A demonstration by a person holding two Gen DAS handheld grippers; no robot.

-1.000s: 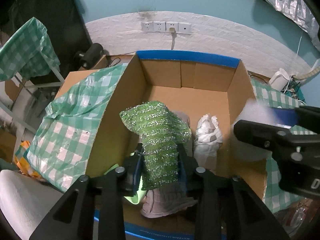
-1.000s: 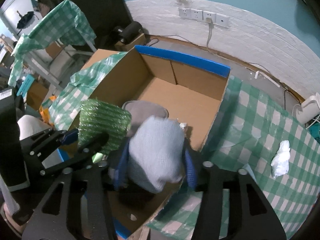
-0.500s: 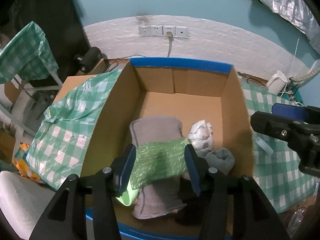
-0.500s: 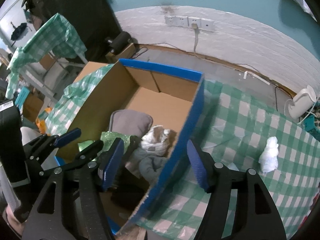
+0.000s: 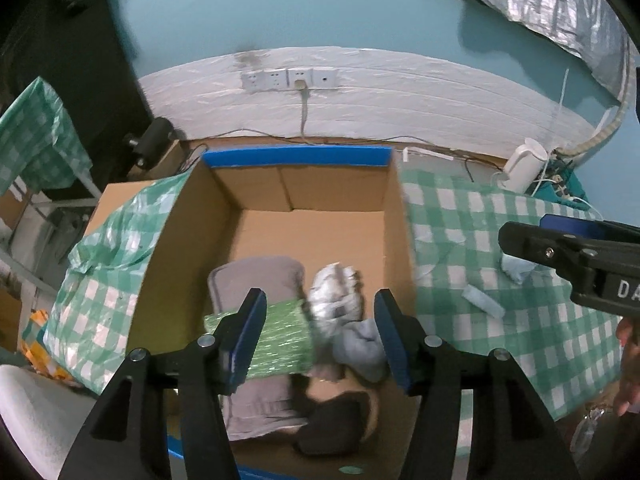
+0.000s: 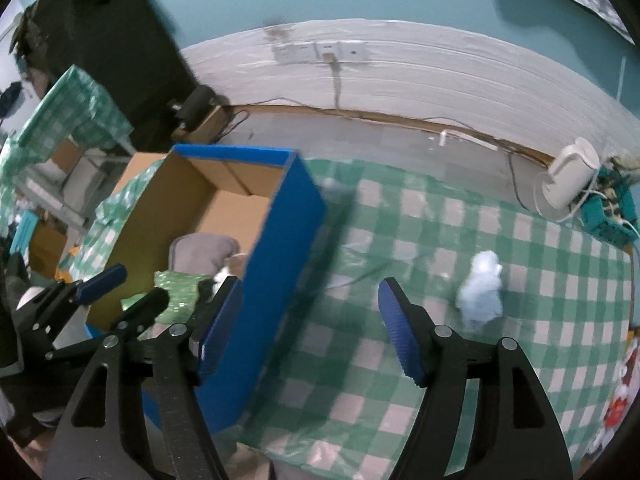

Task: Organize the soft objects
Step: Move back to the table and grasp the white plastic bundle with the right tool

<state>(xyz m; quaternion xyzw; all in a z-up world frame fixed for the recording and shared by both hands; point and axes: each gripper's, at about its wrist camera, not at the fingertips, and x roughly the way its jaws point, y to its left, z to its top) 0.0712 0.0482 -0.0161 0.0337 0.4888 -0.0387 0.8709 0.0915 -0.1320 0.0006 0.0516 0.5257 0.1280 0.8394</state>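
Both claws empty on my end, jaws opening. My left gripper (image 5: 320,336) hangs over the blue-rimmed cardboard box (image 5: 296,157), nothing between its pads. Below it in the box: sparkly green scrub cloth (image 5: 280,340) lying across a grey folded towel (image 5: 256,280), crumpled white wad (image 5: 338,292), pale blue-grey sock (image 5: 360,346), dark cloth (image 5: 336,424). My right gripper (image 6: 310,328) straddles the box's blue side wall without gripping it. Pale blue fluffy piece (image 6: 482,292) sits loose on the green-checked tablecloth (image 6: 440,240).

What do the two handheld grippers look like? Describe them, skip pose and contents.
Both the left gripper and right gripper are matte black frames with silver rivets and two fingers faced with ribbed blue pads. White lettering, partly cut off, marks the right gripper's body. No cables or sleeves show.
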